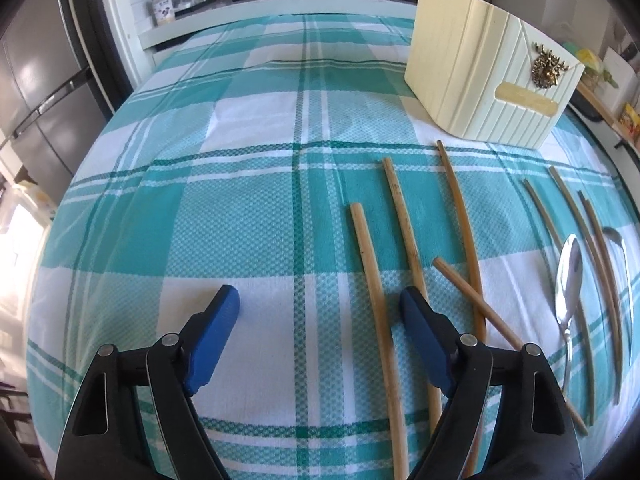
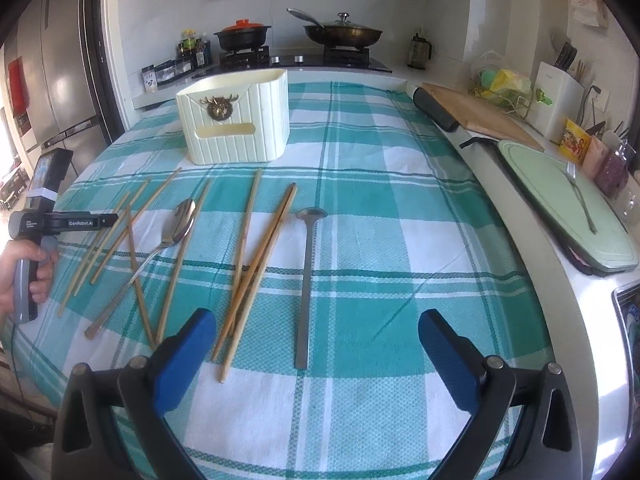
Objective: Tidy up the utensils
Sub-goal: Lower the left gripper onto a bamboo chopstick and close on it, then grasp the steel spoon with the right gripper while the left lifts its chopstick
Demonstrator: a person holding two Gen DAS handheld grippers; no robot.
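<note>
Several wooden chopsticks lie scattered on the teal checked cloth, some crossing; they also show in the left wrist view. A shiny spoon lies among the left ones, also seen in the left wrist view. A grey long-handled spoon lies to the right. A cream holder box with a brass stag emblem stands behind them, also in the left wrist view. My left gripper is open above the chopsticks' near ends. My right gripper is open just short of the grey spoon's handle. Both are empty.
A green cutting board with a fork on it and a wooden board lie at the right edge. A stove with pots stands behind the table. A fridge is on the left. The left gripper's handle shows at the far left.
</note>
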